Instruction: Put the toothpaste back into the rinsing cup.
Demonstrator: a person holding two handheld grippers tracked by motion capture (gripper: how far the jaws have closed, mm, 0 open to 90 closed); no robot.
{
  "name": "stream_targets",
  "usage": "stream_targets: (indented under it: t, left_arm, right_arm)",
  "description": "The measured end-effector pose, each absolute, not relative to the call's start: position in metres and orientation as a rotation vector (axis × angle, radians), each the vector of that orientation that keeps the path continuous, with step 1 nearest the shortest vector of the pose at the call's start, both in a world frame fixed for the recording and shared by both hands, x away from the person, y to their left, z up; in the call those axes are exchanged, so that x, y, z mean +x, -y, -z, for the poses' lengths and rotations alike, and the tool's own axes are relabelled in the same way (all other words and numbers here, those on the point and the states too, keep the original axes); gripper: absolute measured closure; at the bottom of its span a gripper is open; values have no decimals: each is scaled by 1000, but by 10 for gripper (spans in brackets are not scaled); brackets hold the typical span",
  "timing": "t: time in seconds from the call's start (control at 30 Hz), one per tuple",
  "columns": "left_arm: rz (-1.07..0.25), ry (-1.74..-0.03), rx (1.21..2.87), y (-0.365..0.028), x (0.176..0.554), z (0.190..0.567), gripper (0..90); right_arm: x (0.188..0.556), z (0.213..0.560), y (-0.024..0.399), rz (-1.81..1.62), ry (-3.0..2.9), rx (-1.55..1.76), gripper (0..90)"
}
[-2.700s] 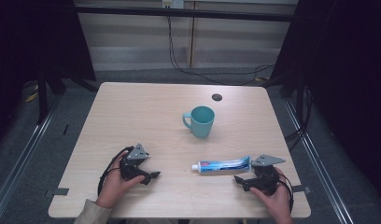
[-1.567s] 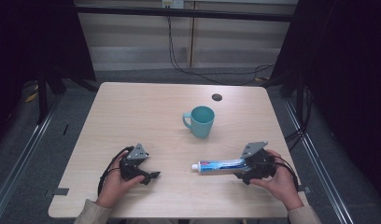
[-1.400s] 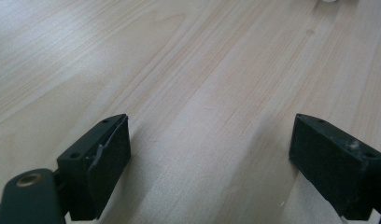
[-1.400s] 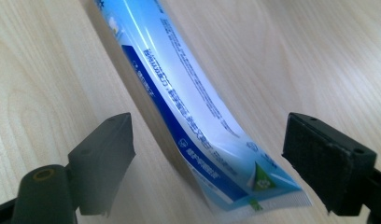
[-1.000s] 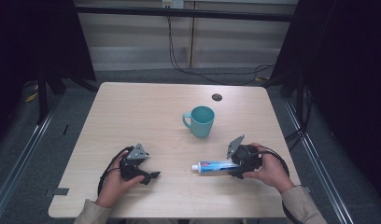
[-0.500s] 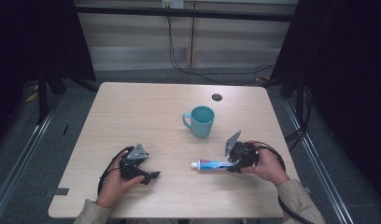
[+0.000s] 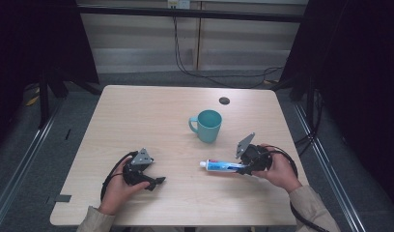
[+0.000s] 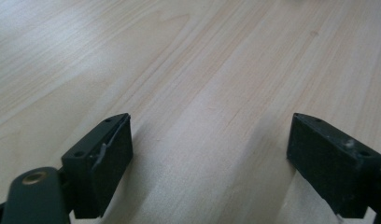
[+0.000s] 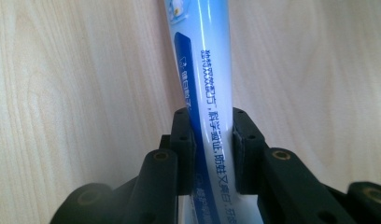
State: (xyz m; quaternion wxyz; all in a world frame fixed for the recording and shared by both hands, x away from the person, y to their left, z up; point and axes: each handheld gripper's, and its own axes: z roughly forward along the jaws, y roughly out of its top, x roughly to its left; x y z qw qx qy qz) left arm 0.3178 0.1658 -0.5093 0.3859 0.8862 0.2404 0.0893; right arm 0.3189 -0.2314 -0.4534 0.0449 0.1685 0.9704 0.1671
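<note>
Broadly, a pale wood-grain worktop (image 7: 137, 111) on a grey floor, dark frame posts to either side, black cables hanging behind

Past the middle, standing upright: a teal mug (image 7: 207, 125), handle toward the left, well apart from both hands

Farther back near the far edge: a small dark round disc (image 7: 224, 100), too small to identify

At near left, the left tool (image 7: 155, 182) lying low on the worktop in the left hand (image 7: 119, 186), grey three-cornered plate on top, cable looping round the wrist; in the left gripper view (image 8: 209, 163) jaws spread wide, bare wood between them, nothing held

At near right, the right tool (image 7: 242, 168) in the right hand (image 7: 278, 170), plate tilted up, pointing leftward; jaws pinching a blue-and-white toothpaste tube (image 7: 223, 166)

Tube lying across the worktop in front of the mug, white cap end toward the left, rear end inside the jaws

In the right gripper view (image 9: 211, 147), both black pads pressed against the tube (image 9: 203, 65) sides, blue panel with white lettering running up from between them
</note>
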Motion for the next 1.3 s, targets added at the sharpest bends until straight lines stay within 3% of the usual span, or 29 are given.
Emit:
stream_targets:
  t: [0.5,0.8,1.3]
  left_arm:
    - [-205,-588,2316,-152,322,493,205]
    - [-235,-449,2382,-121,327,458,228]
    - [-233,-381,2453,-84,344,428,252]
  right_arm:
    - [321,431,230,-496,-2964,512,742]
    - [326,417,216,-518,-2957,459,743]
    - [335,407,200,-522,-2977,440,743]
